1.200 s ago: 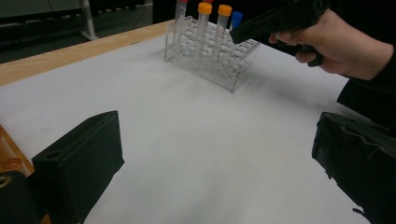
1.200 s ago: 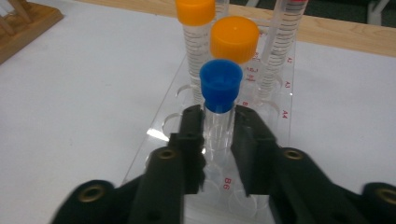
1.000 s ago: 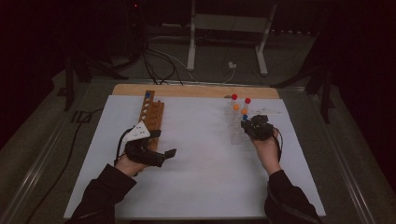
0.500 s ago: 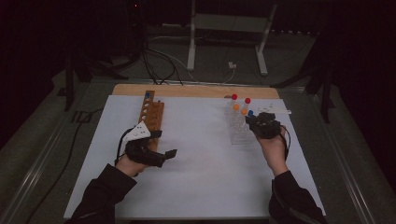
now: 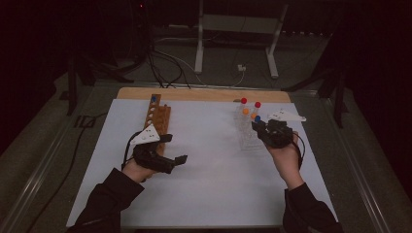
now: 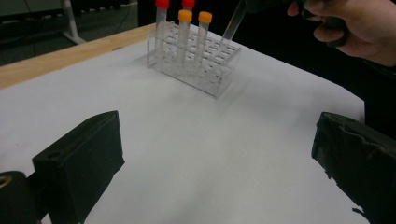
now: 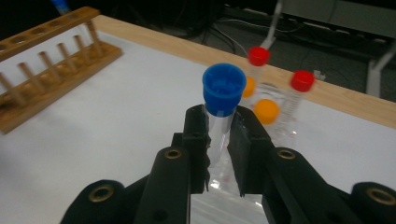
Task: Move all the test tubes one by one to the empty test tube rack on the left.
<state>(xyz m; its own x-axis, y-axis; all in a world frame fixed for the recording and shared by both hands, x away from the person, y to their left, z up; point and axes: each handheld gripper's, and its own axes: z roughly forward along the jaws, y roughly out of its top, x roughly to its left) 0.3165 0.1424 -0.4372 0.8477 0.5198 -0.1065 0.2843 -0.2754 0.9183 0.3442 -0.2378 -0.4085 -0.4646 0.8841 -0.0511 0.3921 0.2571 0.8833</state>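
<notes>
- Left gripper (image 5: 163,154): rests near the tabletop's left edge, just short of the wooden rack (image 5: 156,118). Its jaws stand wide apart with bare white sheet (image 6: 196,154) between them; nothing is held.
- Right gripper (image 7: 219,140): held above the table toward the right edge, at the near end of the clear rack (image 5: 245,133). Its jaws are clamped on a blue-capped tube (image 7: 222,112), gripping the clear body just below the cap.
- Tube position: upright to slightly tilted between the jaws, cap standing proud above the jaw tips. From the left gripper view its lower end (image 6: 232,25) hangs clear above the clear rack, touching no slot.
- Clear rack contents: two orange-capped tubes (image 6: 192,32) and two red-capped tubes (image 6: 162,21) stand in it, beyond the held tube.
- Wooden rack: lies along the far left part of the sheet, one blue-capped tube (image 5: 153,99) at its far end; the other holes appear vacant.
- Step in hand, as judged: transfer of the blue-capped tube out of the clear rack, lift stage complete or nearly so.
- Next move, as judged: carry the tube across the sheet to the wooden rack, keep it upright, align its tip over a vacant hole, lower, then release. The left gripper is placed to steady that rack.
</notes>
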